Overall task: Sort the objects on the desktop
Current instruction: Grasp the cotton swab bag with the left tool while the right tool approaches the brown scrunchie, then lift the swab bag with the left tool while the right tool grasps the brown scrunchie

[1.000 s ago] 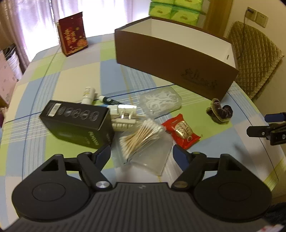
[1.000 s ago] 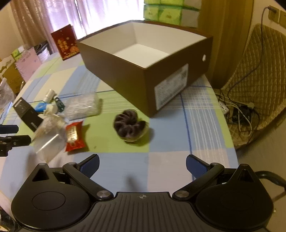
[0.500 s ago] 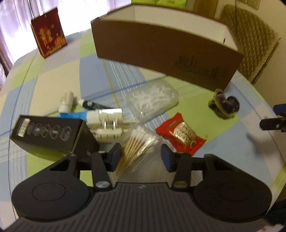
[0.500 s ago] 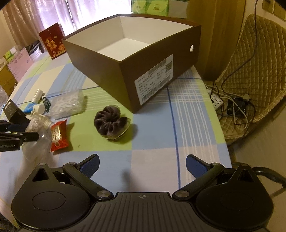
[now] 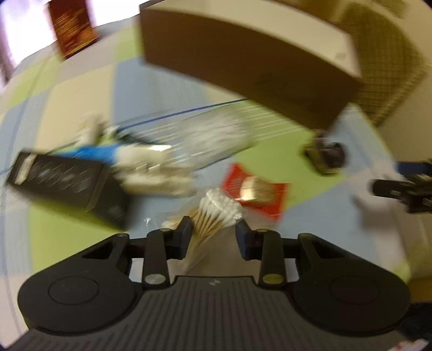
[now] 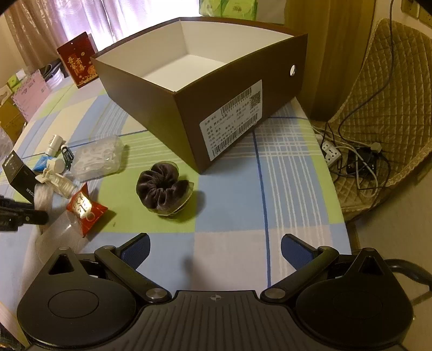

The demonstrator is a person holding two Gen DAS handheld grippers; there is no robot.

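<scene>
My left gripper [image 5: 214, 235] is shut on the clear bag of cotton swabs [image 5: 216, 213] and holds it over the table; this view is blurred. Past it lie a red snack packet [image 5: 256, 189], a black box [image 5: 70, 186], white clips and a clear floss-pick box [image 5: 213, 140]. My right gripper [image 6: 214, 249] is open and empty above the tablecloth, short of a dark velvet scrunchie [image 6: 164, 186]. The open brown cardboard box [image 6: 243, 89] stands behind it. The left gripper's fingers [image 6: 24, 216] show at the left edge of the right wrist view.
A red greeting card [image 6: 78, 63] stands at the back left. A quilted chair [image 6: 388, 108] and a power strip with cables [image 6: 351, 156] are off the table's right edge. Green tissue packs [image 6: 229, 6] sit behind the box.
My left gripper has closed on the cotton swab bag and is lifting it with fast motion. My right gripper has moved closer to the scrunchie and stays open.
</scene>
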